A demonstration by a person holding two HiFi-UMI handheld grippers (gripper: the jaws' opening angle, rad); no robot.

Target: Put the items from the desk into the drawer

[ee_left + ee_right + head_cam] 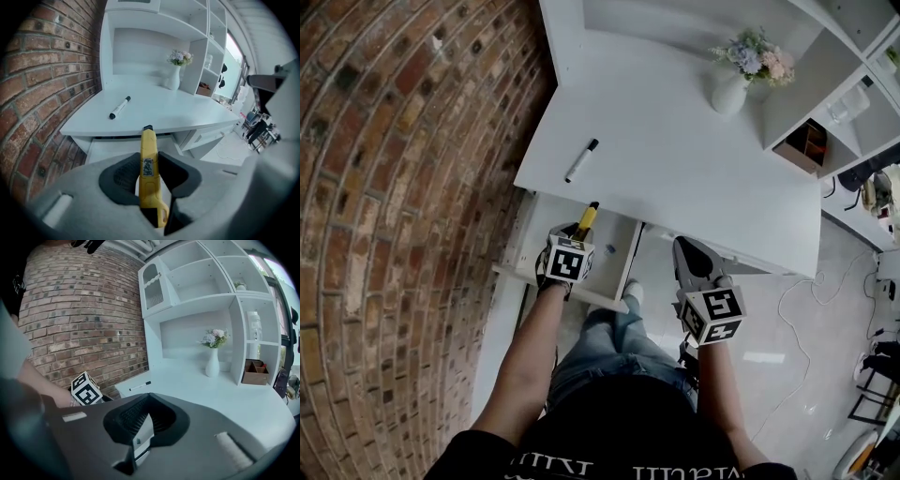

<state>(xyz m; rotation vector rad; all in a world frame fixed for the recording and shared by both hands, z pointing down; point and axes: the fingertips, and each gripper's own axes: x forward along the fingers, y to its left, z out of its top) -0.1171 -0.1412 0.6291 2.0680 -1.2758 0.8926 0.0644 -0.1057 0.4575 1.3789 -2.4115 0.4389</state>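
- Head view: the left gripper [573, 232] hangs over the open white drawer [614, 246] under the white tabletop [694, 178]; a slim yellow plastic tool with a black tip [587, 218] sticks out of it above the drawer's cavity, not yet set down; a black-and-white marker pen [581, 160] lies on the tabletop near its left edge, well apart from the white vase of pale flowers [731, 89]; the right gripper [689, 251] is held to the right of the drawer, near the tabletop's front edge.
- Left gripper view: fingers [119, 176] clamped on the yellow tool at mid-body, black tip pointing away toward the tabletop edge; judgement: stiff, light, smooth shell, so it may slide lengthwise if the grip slackens; the mid-body hold across the flat sides looks sound; whether the tip is a blade I cannot tell, so keep it off the drawer wall.
- Right gripper view: fingers [135, 414] together, nothing between them; marker pen in view on the tabletop; judgement: light, round, likely to roll; take it across the barrel at the middle.
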